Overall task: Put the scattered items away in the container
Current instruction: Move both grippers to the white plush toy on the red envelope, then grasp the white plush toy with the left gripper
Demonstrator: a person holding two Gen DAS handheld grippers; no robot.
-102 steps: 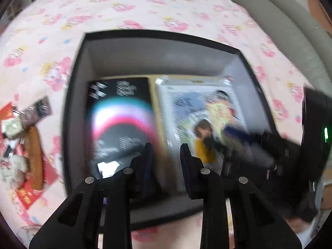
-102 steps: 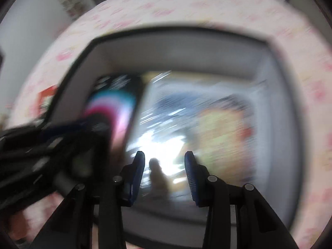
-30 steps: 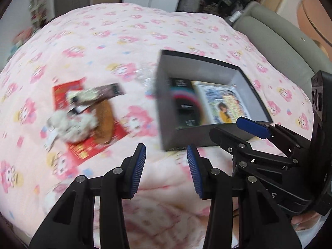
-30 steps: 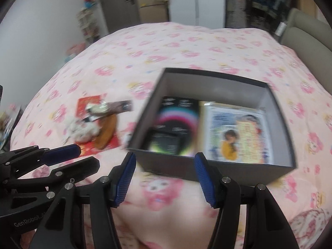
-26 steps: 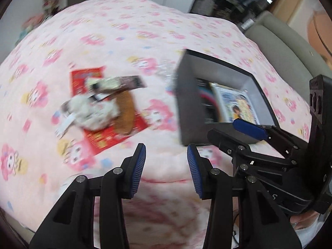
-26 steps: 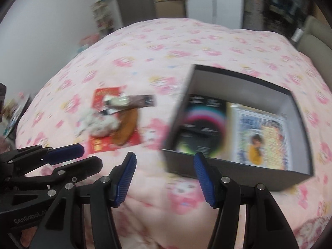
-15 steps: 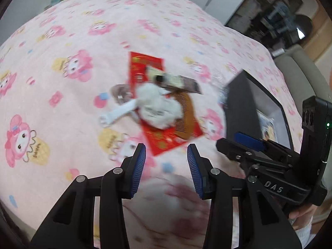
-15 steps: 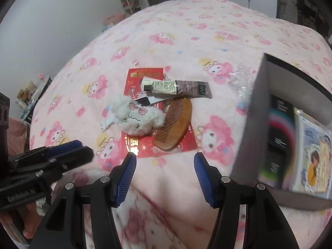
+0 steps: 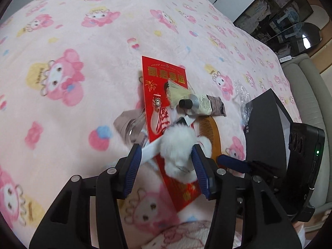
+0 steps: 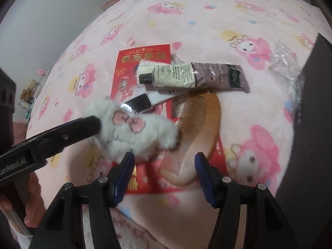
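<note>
A white fluffy plush [image 9: 178, 145] [image 10: 134, 130] with a pink bow lies on a red envelope [image 9: 159, 95] [image 10: 132, 66]. My left gripper [image 9: 166, 166] is open with its jaws on either side of the plush, not closed on it. A wooden comb [image 9: 209, 128] [image 10: 199, 120] lies beside the plush. My right gripper [image 10: 164, 168] is open just above the comb's near end. A cream tube [image 9: 199, 101] [image 10: 191, 76] and a small white device with a dark screen [image 10: 139, 102] lie on the envelope. The dark box [image 9: 267, 124] [image 10: 311, 114] stands to the right.
Everything lies on a pink cartoon-print blanket [image 9: 83, 51] [image 10: 207, 20]. Crumpled clear plastic [image 9: 240, 93] [image 10: 288, 62] sits by the box's corner. A grey pouch [image 9: 124, 124] lies left of the envelope. A sofa [image 9: 307, 87] is behind the box.
Both grippers moved from over the box to the left and down to the pile. The left jaws now straddle the plush; the right jaws hover at the comb.
</note>
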